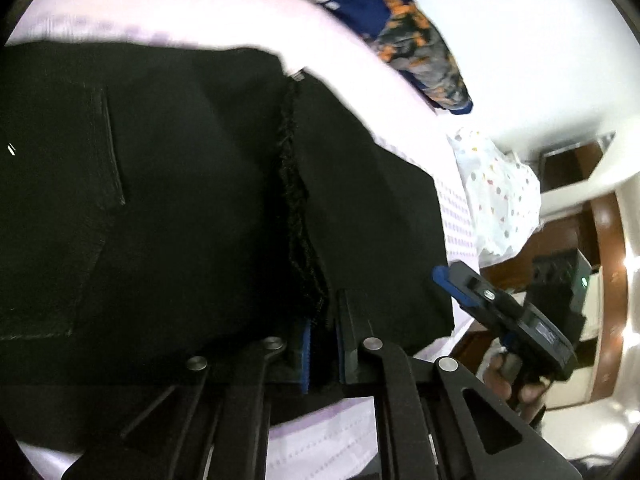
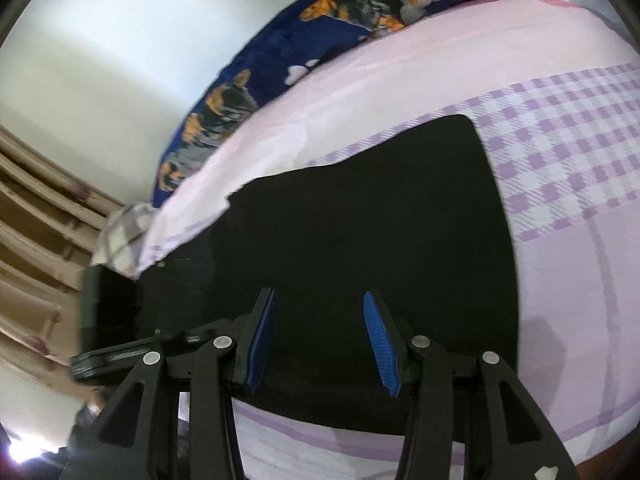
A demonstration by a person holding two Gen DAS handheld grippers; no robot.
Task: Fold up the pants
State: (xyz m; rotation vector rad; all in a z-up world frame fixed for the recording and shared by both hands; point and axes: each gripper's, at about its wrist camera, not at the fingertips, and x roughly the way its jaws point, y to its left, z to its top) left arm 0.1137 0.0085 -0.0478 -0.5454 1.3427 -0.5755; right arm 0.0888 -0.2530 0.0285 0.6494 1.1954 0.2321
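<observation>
Black pants (image 1: 180,200) lie spread on a bed with a pink and purple checked sheet (image 2: 560,160). In the left wrist view my left gripper (image 1: 324,320) is shut on the pants, where a frayed seam (image 1: 292,200) runs down between its blue pads. The right gripper (image 1: 460,284) shows at the pants' right edge, with a hand (image 1: 500,376) on its grip. In the right wrist view my right gripper (image 2: 320,294) stands open over the pants (image 2: 360,208), its blue pads (image 2: 380,344) well apart. The pants' near edge lies under its fingers.
A dark blue blanket with orange and grey patches (image 2: 260,80) lies along the far side of the bed by a white wall. A white spotted cloth or bag (image 1: 500,192) sits off the bed's corner. Brown wooden furniture (image 1: 604,240) stands beyond it.
</observation>
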